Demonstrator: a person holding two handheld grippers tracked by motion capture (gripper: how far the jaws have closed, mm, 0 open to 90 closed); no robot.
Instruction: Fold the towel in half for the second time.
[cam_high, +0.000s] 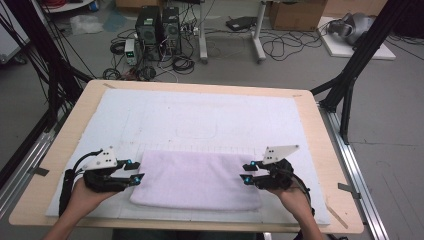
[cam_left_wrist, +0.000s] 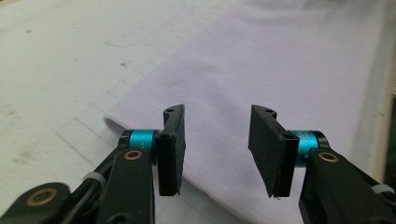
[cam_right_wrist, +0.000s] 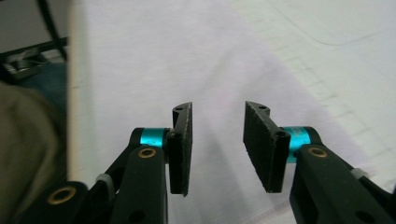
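A pale lilac cloth (cam_high: 195, 180), folded into a flat rectangle, lies on the white mat (cam_high: 200, 120) near the table's front edge. My left gripper (cam_high: 136, 171) sits at the cloth's left end, jaws apart and pointing right. In the left gripper view the cloth (cam_left_wrist: 280, 70) lies below the left gripper (cam_left_wrist: 217, 147), and nothing is between the pads. My right gripper (cam_high: 246, 172) sits at the cloth's right end, pointing left. In the right gripper view the right gripper (cam_right_wrist: 217, 144) stands open over the cloth (cam_right_wrist: 187, 60), gripping nothing.
The wooden table (cam_high: 320, 150) carries the white mat, marked with faint outlines. Black frame posts (cam_high: 350, 80) stand at both sides. On the floor beyond the table are computer towers (cam_high: 157, 25), cables and a cardboard box (cam_high: 297, 15).
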